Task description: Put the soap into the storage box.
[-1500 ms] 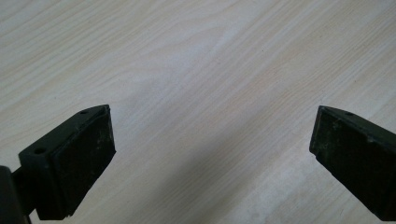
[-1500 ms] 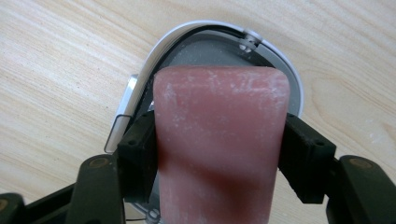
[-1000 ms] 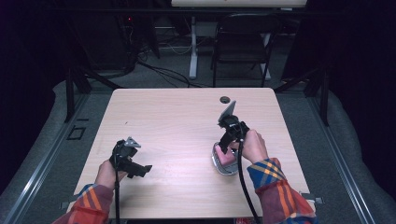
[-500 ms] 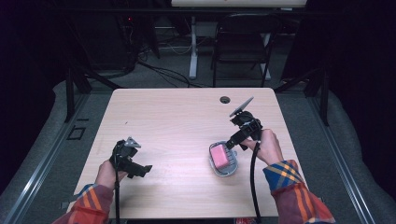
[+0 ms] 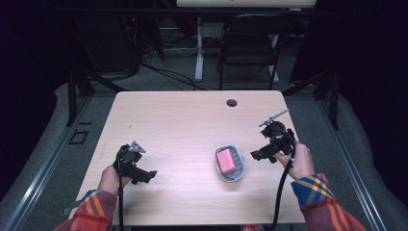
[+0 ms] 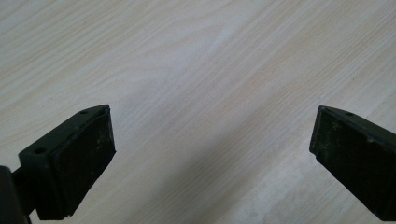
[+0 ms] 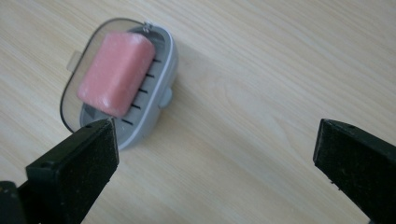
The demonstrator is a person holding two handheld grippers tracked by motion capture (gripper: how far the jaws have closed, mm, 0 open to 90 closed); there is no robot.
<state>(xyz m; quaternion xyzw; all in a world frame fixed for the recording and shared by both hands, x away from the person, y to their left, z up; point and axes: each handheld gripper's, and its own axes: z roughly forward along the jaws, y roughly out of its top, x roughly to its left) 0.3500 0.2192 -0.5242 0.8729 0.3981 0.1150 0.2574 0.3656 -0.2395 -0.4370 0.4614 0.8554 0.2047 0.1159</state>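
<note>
Pale wood grain covers the table (image 5: 192,125) I am working over, a light rectangular top seen from above with a small dark round hole (image 5: 232,102) near its far edge. On the right half of the table sits a grey soap dish (image 5: 236,169) with slotted ribs, and a pink bar of soap (image 5: 225,160) lies inside it, tilted a little across the ribs. My right gripper (image 5: 260,155) is just to the right of the dish, near it but not touching, held in a hand (image 5: 299,161) whose plaid sleeve enters from the bottom edge. Its jaws have just been opening and now stand wide apart with nothing between them. In the right gripper view, the two black jaws rise from the bottom corners with bare wood between them; the soap dish (image 7: 161,70) and the pink soap (image 7: 116,72) lie beyond the left-hand jaw, in the upper left of that picture, clear of both pads. My left gripper (image 5: 144,175) rests low over the left half of the table, well apart from the dish, in my other hand (image 5: 109,179). In the left gripper view, its jaws are also spread wide, and between them I see plain wood with a soft shadow. A black cable trails back from each gripper toward the near edge of the table.
</note>
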